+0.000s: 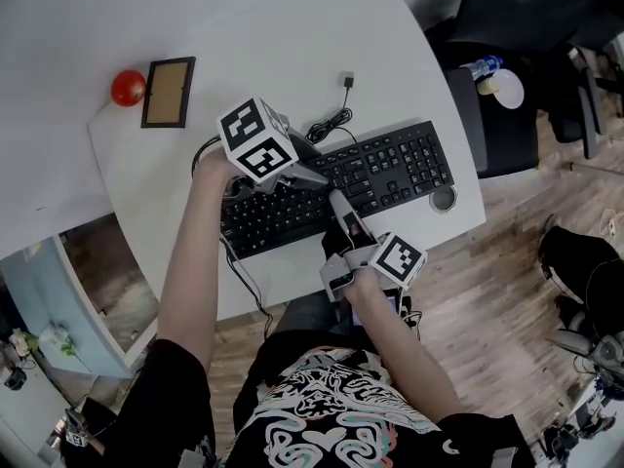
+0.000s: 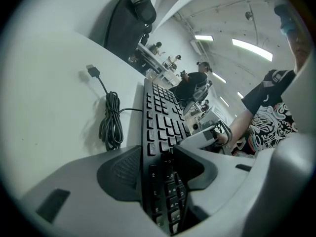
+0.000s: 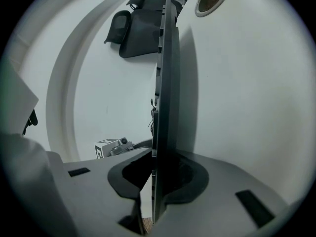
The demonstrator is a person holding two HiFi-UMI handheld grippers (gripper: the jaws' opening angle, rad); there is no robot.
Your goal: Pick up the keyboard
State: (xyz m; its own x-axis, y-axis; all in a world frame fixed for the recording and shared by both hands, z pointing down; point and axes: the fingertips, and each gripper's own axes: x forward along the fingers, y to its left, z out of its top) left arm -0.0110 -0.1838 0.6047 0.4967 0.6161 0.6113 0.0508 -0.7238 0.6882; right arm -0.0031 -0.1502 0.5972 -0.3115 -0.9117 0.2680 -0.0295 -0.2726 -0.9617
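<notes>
Two grips on the black plastic keyboard [image 1: 390, 169], which lies on the white rounded table [image 1: 292, 47], long axis left-right. Left gripper [image 2: 158, 157] clamps its far edge; right gripper [image 3: 160, 164] pinches the near edge, roughly opposite.

My left gripper [image 1: 312, 175] is clamped on the keyboard's [image 1: 395, 169] far edge and my right gripper [image 1: 341, 217] on its near edge, both forearms outstretched.

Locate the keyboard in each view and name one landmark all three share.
Head view: keyboard, centre, slanting up to the right.
Left gripper view: centre, running from the bottom upward.
Right gripper view: edge-on, a dark vertical strip at centre.
Shared landmark: black chair, right there; upper left elsewhere.
</notes>
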